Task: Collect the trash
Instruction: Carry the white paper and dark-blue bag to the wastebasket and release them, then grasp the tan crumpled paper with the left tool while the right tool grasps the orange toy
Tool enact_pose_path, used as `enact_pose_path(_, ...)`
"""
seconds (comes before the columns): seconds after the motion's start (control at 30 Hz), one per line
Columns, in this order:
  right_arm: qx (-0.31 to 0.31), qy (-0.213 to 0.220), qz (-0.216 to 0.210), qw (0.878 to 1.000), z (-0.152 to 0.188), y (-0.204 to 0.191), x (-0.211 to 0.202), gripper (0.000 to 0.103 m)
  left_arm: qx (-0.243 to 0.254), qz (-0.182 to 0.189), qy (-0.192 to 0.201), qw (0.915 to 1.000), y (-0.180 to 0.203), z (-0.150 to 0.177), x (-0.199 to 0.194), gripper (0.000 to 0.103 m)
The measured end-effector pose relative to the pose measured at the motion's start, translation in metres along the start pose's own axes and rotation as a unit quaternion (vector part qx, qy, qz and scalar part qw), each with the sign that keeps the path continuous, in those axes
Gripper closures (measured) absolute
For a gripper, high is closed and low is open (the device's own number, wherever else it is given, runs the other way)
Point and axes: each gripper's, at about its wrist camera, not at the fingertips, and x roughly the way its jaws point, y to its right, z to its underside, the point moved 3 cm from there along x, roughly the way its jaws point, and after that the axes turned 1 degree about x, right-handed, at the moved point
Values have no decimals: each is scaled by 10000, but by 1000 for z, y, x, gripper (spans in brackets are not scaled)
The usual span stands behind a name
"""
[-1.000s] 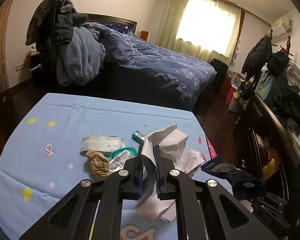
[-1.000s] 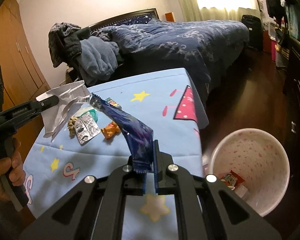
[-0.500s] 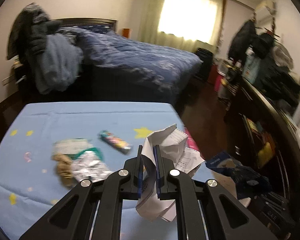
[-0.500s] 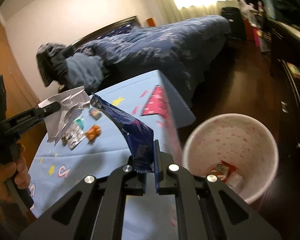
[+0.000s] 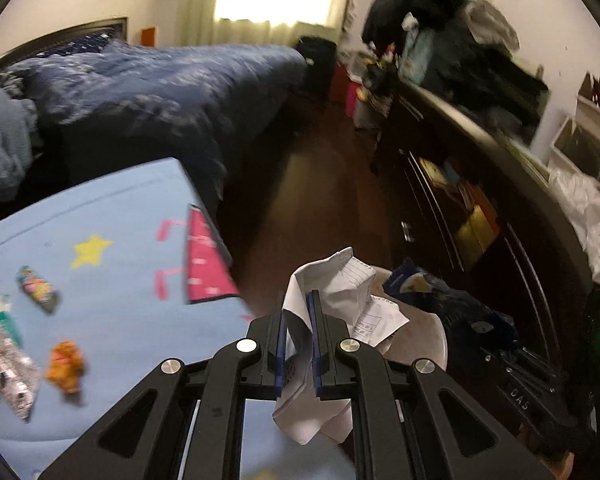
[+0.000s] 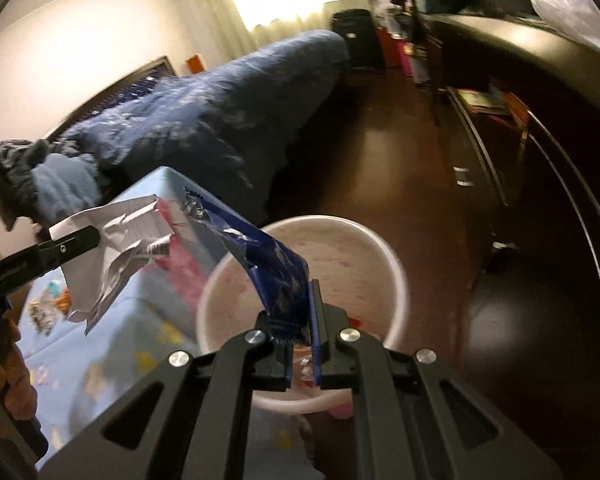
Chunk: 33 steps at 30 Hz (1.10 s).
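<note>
My left gripper (image 5: 298, 320) is shut on a crumpled white paper (image 5: 340, 292), held past the table's right edge, near the bin rim (image 5: 440, 336). My right gripper (image 6: 300, 320) is shut on a blue snack wrapper (image 6: 268, 256), held over the white trash bin (image 6: 396, 264), which holds some trash at its bottom. The blue wrapper also shows in the left wrist view (image 5: 444, 300). The left gripper and its paper (image 6: 116, 240) show at the left of the right wrist view. More trash lies on the blue tablecloth (image 5: 120, 312): a foil blister pack (image 5: 8, 368), an orange scrap (image 5: 66, 366), a candy wrapper (image 5: 36, 288).
A bed with a dark blue quilt (image 5: 140, 92) stands behind the table. A dark wooden cabinet (image 5: 480, 208) with clothes piled on it lines the right side. Dark wood floor (image 6: 400, 168) lies between bed and cabinet.
Both grippers have swung right, off the table toward the bin. The blue wrapper is now over the bin opening. The paper is now beside the bin rim.
</note>
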Motion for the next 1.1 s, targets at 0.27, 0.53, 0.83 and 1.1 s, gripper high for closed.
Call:
enact_pose_path(0.27, -36, -34, 170, 9998, -4, 9, 24, 81, 61, 162, -229, 9996, 28, -4, 43, 55)
enact_pose_path(0.53, -121, 54, 52, 9999, -9, -1, 19, 64, 51, 148, 216, 9996, 21, -8, 11, 39)
enact_pose_path(0.83, -619, 140, -436, 9970, -4, -68, -8, 46, -162, -698, 942, 9930, -35, 5, -60, 5)
enact_pose_path(1.1, -1465, 140, -988, 9842, 13, -159, -28, 42, -1131, -2181, 799, 9661, -124, 44, -100, 4)
